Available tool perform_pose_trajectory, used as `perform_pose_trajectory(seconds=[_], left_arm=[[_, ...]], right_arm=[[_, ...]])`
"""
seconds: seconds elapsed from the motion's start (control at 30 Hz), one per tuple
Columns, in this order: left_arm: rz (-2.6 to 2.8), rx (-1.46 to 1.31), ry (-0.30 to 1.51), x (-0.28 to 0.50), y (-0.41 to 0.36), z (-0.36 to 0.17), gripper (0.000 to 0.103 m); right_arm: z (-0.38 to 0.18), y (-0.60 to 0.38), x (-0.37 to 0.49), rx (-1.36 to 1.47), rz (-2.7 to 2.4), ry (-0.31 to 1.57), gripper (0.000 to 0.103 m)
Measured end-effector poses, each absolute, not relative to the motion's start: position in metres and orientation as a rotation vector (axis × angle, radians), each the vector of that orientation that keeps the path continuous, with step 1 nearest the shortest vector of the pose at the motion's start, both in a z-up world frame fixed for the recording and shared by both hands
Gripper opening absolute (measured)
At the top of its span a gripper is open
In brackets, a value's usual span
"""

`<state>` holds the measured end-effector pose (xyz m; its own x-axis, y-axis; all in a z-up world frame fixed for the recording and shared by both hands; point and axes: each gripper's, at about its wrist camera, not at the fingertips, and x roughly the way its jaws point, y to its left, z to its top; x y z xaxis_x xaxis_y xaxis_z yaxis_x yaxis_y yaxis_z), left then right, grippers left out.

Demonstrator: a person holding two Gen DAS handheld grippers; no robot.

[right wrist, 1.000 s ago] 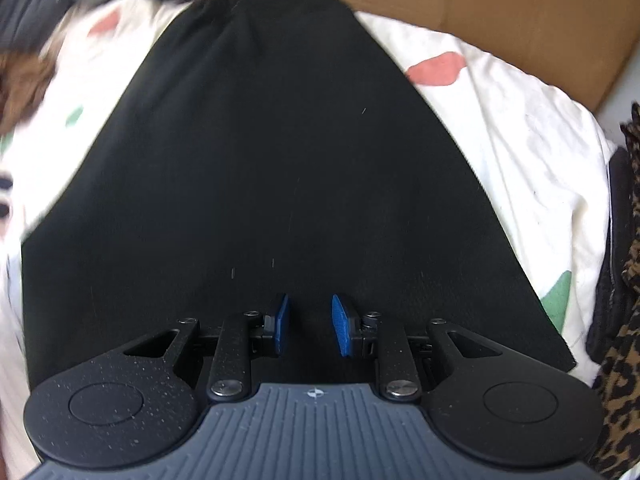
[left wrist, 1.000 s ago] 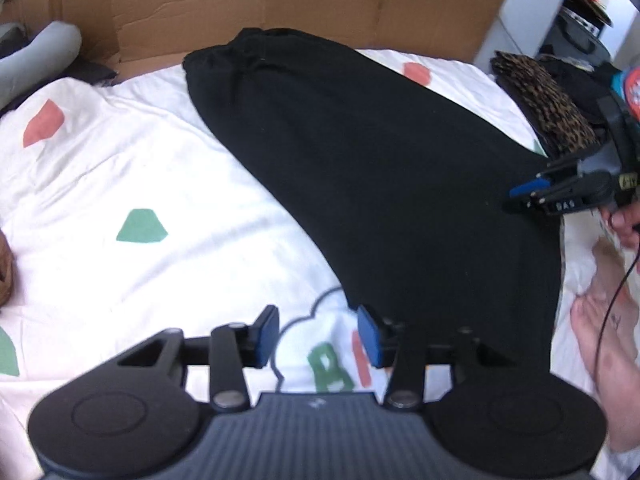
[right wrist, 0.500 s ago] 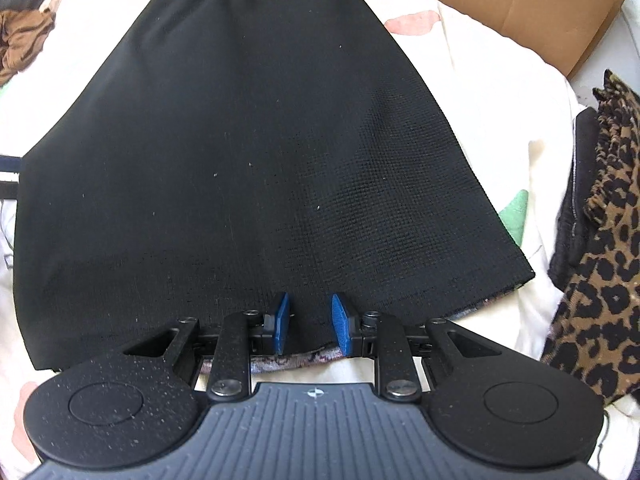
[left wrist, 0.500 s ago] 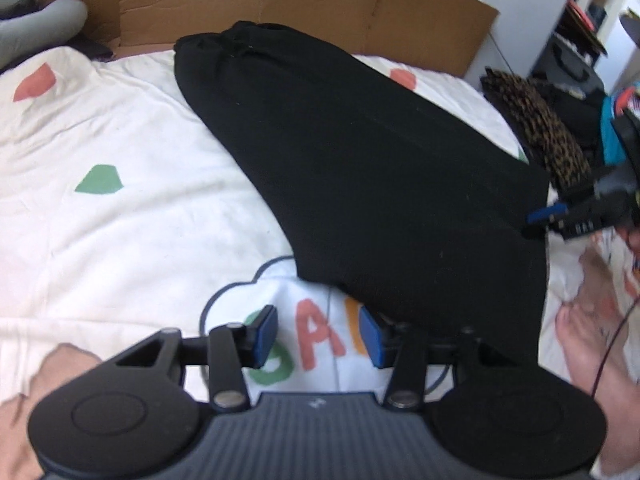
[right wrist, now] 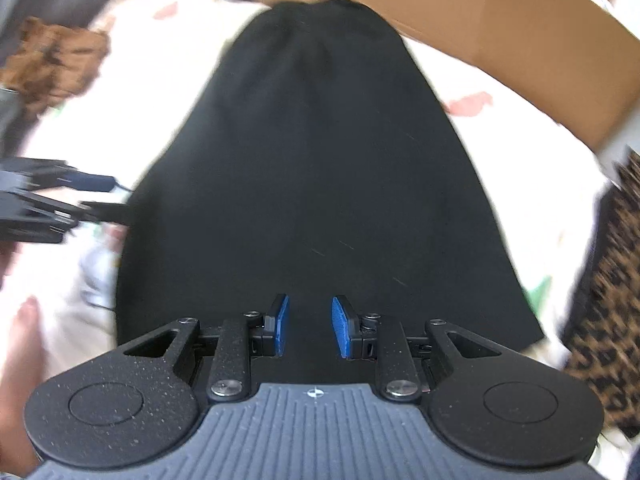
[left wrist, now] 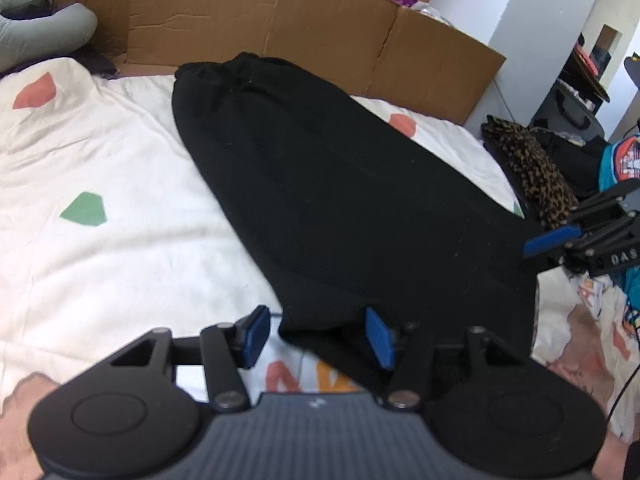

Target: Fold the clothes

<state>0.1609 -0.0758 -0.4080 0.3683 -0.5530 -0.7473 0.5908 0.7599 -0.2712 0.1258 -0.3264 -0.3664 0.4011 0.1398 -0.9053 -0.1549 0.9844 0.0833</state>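
Left two-finger gripper [left wrist: 318, 336]: jaws opening, wider than a second ago; the near left corner of the long black knit garment [left wrist: 360, 208] lies between the blue pads, which do not press it, so this side reads as set up for a pinch not yet made. Compared with a second ago the left view has swung: the printed lettering on the white bedsheet with coloured patches [left wrist: 100, 168] now sits lower and partly hidden behind the gripper body. Right two-finger gripper [right wrist: 307, 330]: jaws narrow with a clear gap, nothing clamped between the pads; it hovers above the garment's near hem, and the whole right view is motion-blurred, the hem having gone from sharp in frame half a second ago to smeared now. Judgement: both claws are lining up on the hem for the first fold, waist end to be met later. Garment lies flat along the bed, waistband at the far edge by the brown corrugated cardboard sheet [left wrist: 280, 28], wide hem at the near edge. Count: one black garment, two grippers, one cardboard sheet, one leopard-print cloth [left wrist: 532, 176] off the right edge, one brown crumpled cloth [right wrist: 56, 56] towards the far left corner
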Motion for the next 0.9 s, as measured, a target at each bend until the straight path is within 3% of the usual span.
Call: perform_pose_trajectory(seconds=[0.53, 0.6, 0.67, 0.87, 0.9], left_arm=[[-0.736, -0.006, 0.940, 0.178, -0.073, -0.406, 0.056], [-0.722, -0.010, 0.950, 0.177, -0.066, -0.408, 0.056], [-0.705, -0.014, 0.963, 0.176, -0.059, -0.411, 0.056], [-0.671, 0.000, 1.007, 0.167, -0.044, -0.423, 0.056], [-0.669, 0.007, 1.008, 0.166, -0.043, -0.424, 0.056]], right_arm=[[-0.397, -0.246, 0.137, 0.052, 0.485, 1.144, 0.034], [-0.397, -0.243, 0.135, 0.041, 0.492, 1.138, 0.048], [-0.398, -0.241, 0.133, 0.034, 0.493, 1.131, 0.052], [-0.409, -0.227, 0.126, -0.053, 0.501, 1.122, 0.051], [-0.409, -0.226, 0.125, -0.067, 0.500, 1.119, 0.046]])
